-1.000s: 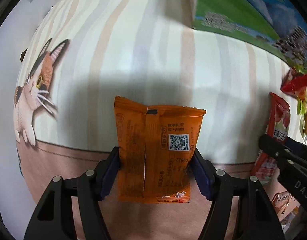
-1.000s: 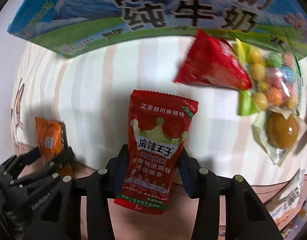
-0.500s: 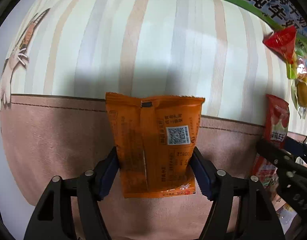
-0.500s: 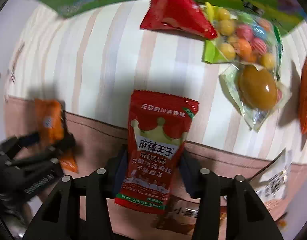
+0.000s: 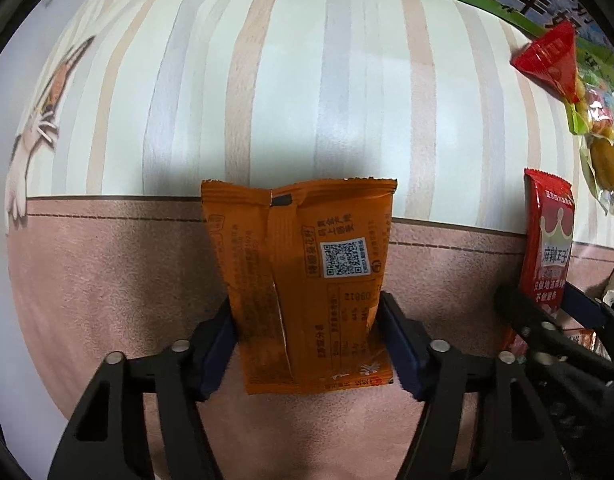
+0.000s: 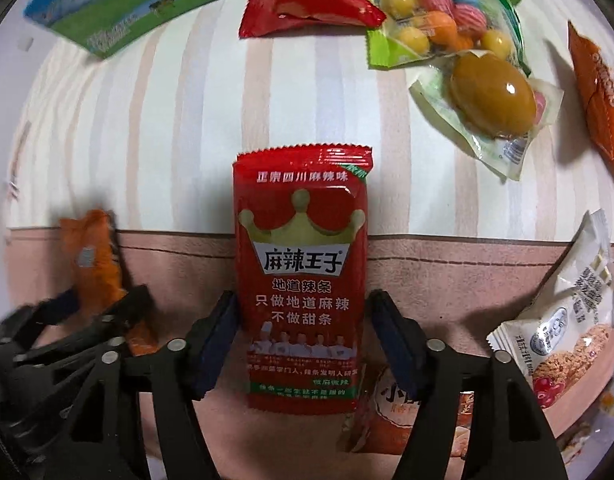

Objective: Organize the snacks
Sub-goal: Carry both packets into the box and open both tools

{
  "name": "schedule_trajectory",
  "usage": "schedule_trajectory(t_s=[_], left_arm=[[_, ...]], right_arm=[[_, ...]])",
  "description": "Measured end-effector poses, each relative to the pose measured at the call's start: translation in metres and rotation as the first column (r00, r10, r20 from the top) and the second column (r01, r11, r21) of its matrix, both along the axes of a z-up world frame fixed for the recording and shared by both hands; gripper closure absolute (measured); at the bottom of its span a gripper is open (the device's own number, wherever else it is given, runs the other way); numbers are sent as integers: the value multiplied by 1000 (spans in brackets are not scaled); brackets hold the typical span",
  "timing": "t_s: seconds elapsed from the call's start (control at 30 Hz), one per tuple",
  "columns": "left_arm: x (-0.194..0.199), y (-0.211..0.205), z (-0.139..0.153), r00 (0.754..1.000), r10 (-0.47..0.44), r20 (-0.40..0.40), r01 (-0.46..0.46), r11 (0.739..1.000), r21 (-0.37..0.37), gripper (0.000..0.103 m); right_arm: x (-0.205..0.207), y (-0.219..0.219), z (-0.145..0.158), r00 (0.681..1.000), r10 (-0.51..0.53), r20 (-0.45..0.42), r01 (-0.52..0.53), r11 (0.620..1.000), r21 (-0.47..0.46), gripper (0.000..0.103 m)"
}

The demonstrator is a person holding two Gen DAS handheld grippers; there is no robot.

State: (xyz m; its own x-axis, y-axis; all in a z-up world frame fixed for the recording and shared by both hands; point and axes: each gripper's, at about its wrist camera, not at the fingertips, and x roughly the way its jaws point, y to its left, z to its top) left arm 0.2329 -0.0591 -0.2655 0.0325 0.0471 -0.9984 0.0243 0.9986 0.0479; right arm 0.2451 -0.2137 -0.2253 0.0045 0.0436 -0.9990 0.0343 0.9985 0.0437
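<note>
Left gripper [image 5: 309, 316]: jaws clamped on the orange packet [image 5: 303, 280], held upright above the cloth [image 5: 107, 292], back seam and QR code facing the camera.
Right gripper [image 6: 303, 316]: jaws clamped on the red packet [image 6: 301, 276], upright, crown print facing the camera.
Change: a second ago both packets hung over the cloth's striped part; now both sit over its pink band, farther from the milk carton [image 6: 119, 12].
Meaning: probably both are being carried away from the loose pile toward a sorting spot; neither is set down yet.
Beyond the red packet: triangular red pack [image 6: 307, 4], candy bag [image 6: 435, 16], egg pouch [image 6: 491, 96], near the carton.
</note>
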Motion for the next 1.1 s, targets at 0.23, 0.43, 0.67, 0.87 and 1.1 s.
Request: schedule_trajectory(t_s=[0.23, 0.43, 0.67, 0.87, 1.1], left_arm=[[-4, -21, 33, 1000, 5, 10, -5, 1000, -19, 47], [0, -28, 82, 998, 17, 60, -10, 994, -109, 47], [41, -53, 184, 981, -8, 195, 53, 972, -229, 47], [118, -60, 248, 962, -73, 264, 143, 956, -256, 46], [227, -44, 251, 967, -122, 224, 166, 967, -191, 46]], right_arm=[[-19, 1, 16, 999, 27, 41, -28, 999, 22, 56], [-11, -45, 68, 996, 5, 89, -16, 992, 122, 57], [25, -75, 170, 973, -2, 230, -51, 973, 224, 57], [93, -103, 242, 950, -27, 311, -56, 965, 254, 57], [210, -140, 251, 958, 18, 286, -66, 985, 159, 57]])
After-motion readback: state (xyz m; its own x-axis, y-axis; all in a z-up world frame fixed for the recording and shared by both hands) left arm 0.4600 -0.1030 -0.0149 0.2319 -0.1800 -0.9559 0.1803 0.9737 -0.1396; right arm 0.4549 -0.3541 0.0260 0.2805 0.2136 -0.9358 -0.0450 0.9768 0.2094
